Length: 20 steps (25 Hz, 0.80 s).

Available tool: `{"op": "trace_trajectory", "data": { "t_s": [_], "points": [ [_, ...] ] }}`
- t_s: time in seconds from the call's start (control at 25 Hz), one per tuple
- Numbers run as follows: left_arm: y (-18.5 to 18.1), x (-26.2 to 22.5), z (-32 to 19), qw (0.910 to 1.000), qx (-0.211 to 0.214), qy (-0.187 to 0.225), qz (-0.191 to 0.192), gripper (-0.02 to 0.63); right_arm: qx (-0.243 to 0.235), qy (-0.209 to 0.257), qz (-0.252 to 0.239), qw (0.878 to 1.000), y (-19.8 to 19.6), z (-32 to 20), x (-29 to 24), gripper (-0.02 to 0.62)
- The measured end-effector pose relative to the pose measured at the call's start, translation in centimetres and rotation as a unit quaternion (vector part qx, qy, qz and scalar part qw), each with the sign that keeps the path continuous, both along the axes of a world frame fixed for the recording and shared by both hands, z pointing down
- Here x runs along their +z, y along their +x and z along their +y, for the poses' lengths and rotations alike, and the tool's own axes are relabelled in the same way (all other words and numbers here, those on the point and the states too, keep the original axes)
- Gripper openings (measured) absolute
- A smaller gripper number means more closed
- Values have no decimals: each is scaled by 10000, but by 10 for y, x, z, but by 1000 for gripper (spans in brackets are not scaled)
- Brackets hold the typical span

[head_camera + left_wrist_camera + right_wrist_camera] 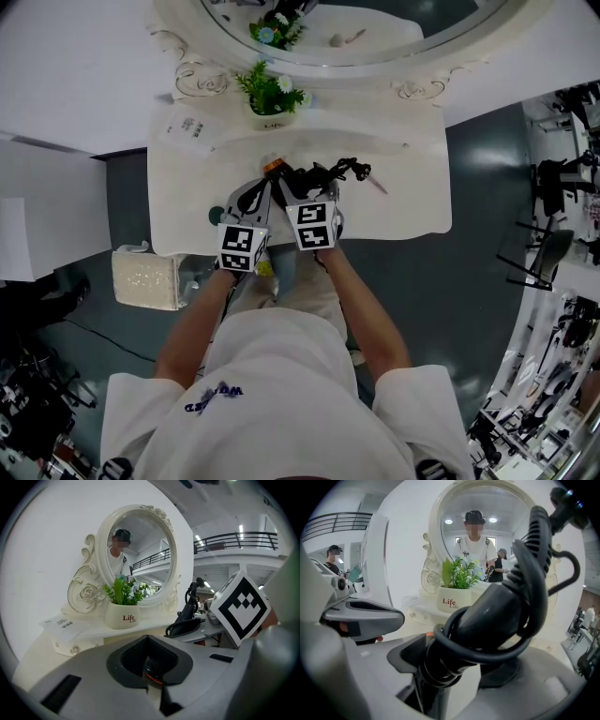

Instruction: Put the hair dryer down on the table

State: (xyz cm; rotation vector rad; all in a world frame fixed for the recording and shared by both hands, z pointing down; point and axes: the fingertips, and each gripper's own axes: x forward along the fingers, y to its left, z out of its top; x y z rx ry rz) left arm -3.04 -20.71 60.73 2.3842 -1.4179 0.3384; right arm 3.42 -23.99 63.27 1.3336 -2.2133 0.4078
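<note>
The black hair dryer (325, 174) is over the front middle of the white vanity table (403, 202), its cord wound round the handle. In the right gripper view its handle (501, 611) rises between the jaws of my right gripper (459, 660). It leans on the left jaw, and a strip of table shows between it and the right jaw, so the gripper is open. Whether the dryer rests on the table I cannot tell. My left gripper (149, 637) is just to the left of it, its jaws shut together and empty. In the head view both grippers (267, 187) (314, 183) are side by side.
A potted plant (270, 98) stands before the oval mirror (375, 52) at the table's back. Papers (187, 127) lie at the back left, and a pink stick (378, 185) lies to the right of the dryer. A woven box (145, 278) sits on the floor to the left.
</note>
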Motion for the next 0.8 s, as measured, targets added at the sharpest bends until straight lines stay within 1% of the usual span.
{"op": "trace_trajectory", "data": {
  "t_s": [0.04, 0.16, 0.28, 0.64, 0.8],
  "points": [
    [-1, 0, -1, 10000, -7, 4, 0, 8, -5, 16, 53, 10000, 1, -1, 0, 340],
    [-3, 2, 0, 10000, -27, -13, 2, 8, 44, 11, 166, 9999, 8, -3, 0, 392],
    [-4, 2, 1, 10000, -32, -23, 0, 8, 103, -64, 138, 9998, 15, -4, 1, 410],
    [-1, 4, 2, 10000, 4, -43, -6, 8, 418, -178, 28, 9990, 30, -5, 5, 423],
    [2, 5, 5, 9999, 83, -66, -44, 8, 422, -205, 28, 9989, 32, -7, 4, 427]
  ]
}}
